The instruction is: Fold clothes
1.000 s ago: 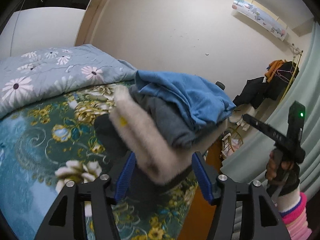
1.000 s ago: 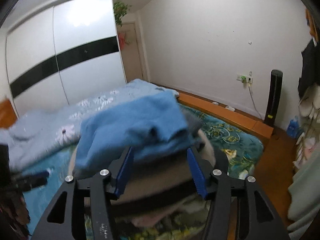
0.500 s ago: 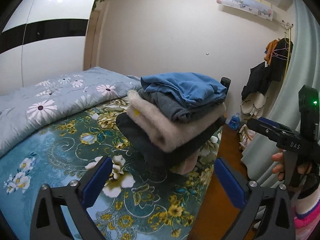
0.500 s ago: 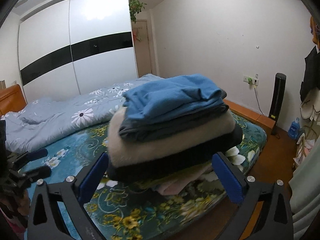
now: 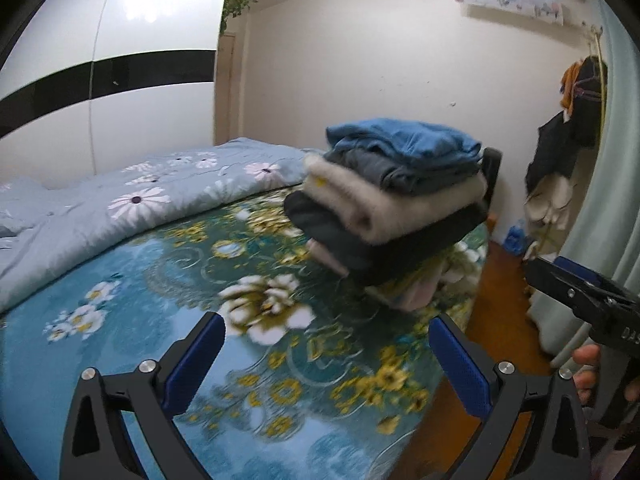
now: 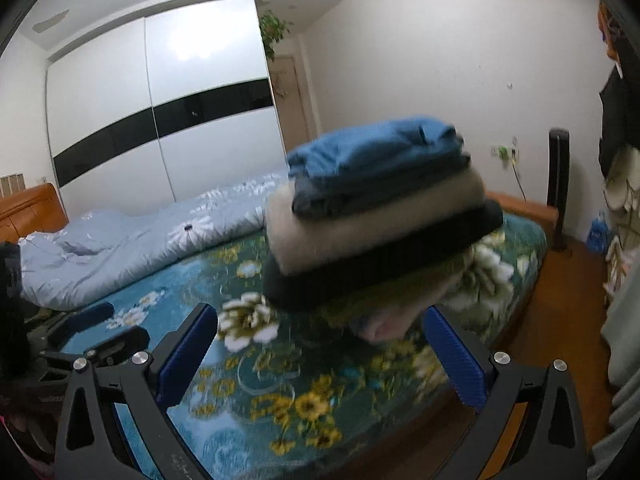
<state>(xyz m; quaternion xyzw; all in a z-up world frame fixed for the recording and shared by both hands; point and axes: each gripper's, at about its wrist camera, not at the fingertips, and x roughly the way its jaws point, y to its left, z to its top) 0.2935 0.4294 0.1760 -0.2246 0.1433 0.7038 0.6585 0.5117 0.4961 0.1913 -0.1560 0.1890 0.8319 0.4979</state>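
A stack of folded clothes (image 5: 392, 208) rests near the far corner of the bed: a blue garment (image 5: 412, 138) on top, then grey, cream and dark pieces, with pink cloth at the bottom. The same stack of folded clothes (image 6: 380, 216) fills the middle of the right wrist view. My left gripper (image 5: 326, 356) is open, with nothing between its fingers, and hangs over the floral sheet short of the stack. My right gripper (image 6: 320, 344) is open too, clear of the stack. The right gripper (image 5: 576, 292) also shows at the right of the left wrist view, in a hand.
The bed carries a teal floral sheet (image 5: 160, 300) and a pale blue flowered quilt (image 5: 140, 204) bunched at the back. A white wardrobe (image 6: 160, 120) stands behind. Clothes hang on a rack (image 5: 568, 152) at the right, by a green curtain. Wooden floor (image 6: 552, 320) borders the bed.
Both grippers let go of the stack, opened wide and drew back from it. The stack now rests on the bed by itself, farther from both cameras.
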